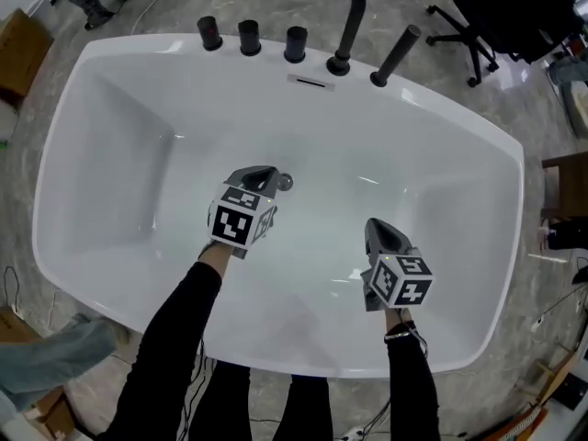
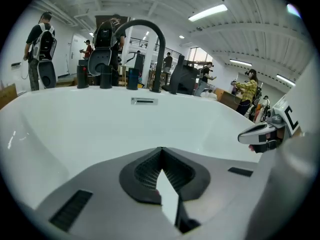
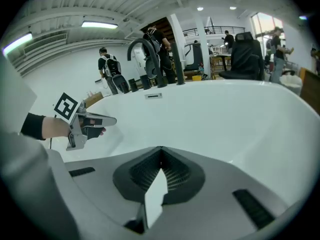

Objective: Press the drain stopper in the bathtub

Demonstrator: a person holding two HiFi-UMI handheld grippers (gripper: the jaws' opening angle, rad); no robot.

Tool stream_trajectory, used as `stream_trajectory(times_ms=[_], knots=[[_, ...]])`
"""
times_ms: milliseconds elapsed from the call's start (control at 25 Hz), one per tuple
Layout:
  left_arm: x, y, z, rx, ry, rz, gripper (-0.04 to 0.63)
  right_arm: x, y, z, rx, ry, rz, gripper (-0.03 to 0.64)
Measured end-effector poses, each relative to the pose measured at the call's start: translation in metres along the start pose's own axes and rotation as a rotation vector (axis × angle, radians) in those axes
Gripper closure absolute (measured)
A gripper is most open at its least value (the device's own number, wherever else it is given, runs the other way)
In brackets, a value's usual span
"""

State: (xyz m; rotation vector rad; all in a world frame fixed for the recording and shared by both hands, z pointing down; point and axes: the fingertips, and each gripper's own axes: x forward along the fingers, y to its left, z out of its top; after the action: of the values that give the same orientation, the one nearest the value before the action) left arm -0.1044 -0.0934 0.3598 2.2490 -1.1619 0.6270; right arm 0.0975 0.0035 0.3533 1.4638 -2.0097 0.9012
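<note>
Drain stopper point(image 1: 285, 183) is sitting on the bathtub point(image 1: 138, 154) floor, mid-basin. In the head view it's lying just beside the left gripper point(image 1: 264, 176) tip, at about 3 o'clock from it. Left gripper is pointing toward 12, jaws pressed together, gripping nothing. Right gripper point(image 1: 376, 227) is hanging well apart at the stopper's 4 o'clock, jaws also closed, empty. Left is clearly nearer; I'm reckoning it's needing a short shift right, then down

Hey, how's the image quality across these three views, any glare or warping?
Head view: sharp and evenly lit, with small glints on the bathtub floor. Left gripper view: strong fisheye bend, dark corners, ceiling light strips blown bright. Right gripper view: same warping and dark corners.
</note>
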Motion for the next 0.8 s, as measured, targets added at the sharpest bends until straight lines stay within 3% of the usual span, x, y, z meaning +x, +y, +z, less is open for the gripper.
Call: stream_trajectory(times_ms=[200, 440, 640, 800], knots=[[0.051, 0.003, -0.032, -0.016, 0.058, 0.004, 0.592, 0.046, -0.023, -0.021, 0.09, 0.004, -0.004, 0.615], [0.097, 0.004, -0.065, -0.033, 0.104, -0.013, 0.592, 0.089, -0.03, -0.047, 0.107, 0.027, 0.0, 0.615], [0.125, 0.007, -0.086, -0.034, 0.126, -0.024, 0.592, 0.116, -0.028, -0.062, 0.222, 0.006, 0.018, 0.615], [0.143, 0.009, -0.103, -0.038, 0.145, -0.028, 0.592, 0.135, -0.029, -0.072, 0.227, 0.002, 0.021, 0.615]])
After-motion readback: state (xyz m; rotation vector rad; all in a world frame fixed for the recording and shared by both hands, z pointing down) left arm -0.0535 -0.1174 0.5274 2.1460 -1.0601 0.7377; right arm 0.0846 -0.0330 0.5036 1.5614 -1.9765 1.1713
